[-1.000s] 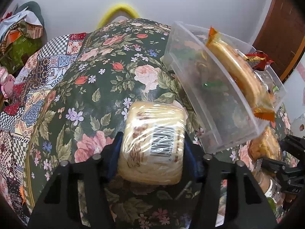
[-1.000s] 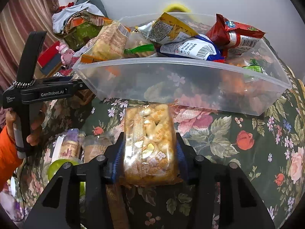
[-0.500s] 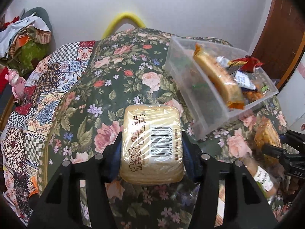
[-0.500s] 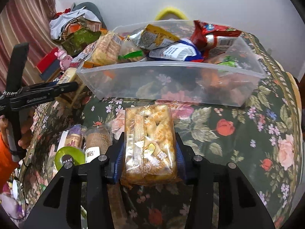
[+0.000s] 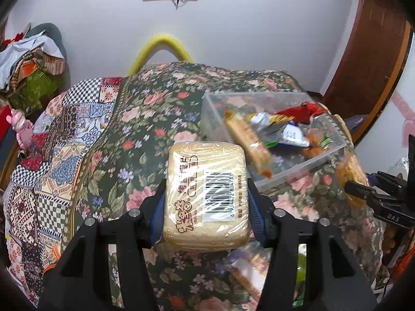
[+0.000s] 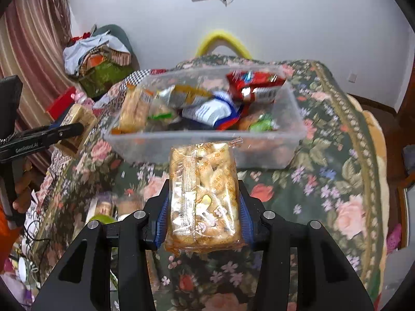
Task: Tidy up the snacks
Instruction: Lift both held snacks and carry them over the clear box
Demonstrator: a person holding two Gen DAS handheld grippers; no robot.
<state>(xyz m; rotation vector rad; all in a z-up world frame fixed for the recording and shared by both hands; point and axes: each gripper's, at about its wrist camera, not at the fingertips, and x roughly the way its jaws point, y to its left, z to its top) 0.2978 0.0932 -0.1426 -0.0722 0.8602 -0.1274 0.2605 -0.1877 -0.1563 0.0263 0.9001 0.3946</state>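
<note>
My left gripper is shut on a pale wrapped bread pack with a barcode, held above the floral tablecloth, left of the clear plastic bin. My right gripper is shut on a clear pack of golden pastry snacks, held just in front of the clear bin. The bin holds several snack packets, among them a red bag. The left gripper and its pack also show in the right wrist view; the right gripper shows in the left wrist view.
Loose snacks and a green-lidded item lie on the floral tablecloth below my grippers. A patchwork cloth covers the table's left side. A pile of clothes and a yellow chair back stand behind the table.
Both grippers have risen and pulled back with their packs; the bin now lies lower and farther away in both views.
</note>
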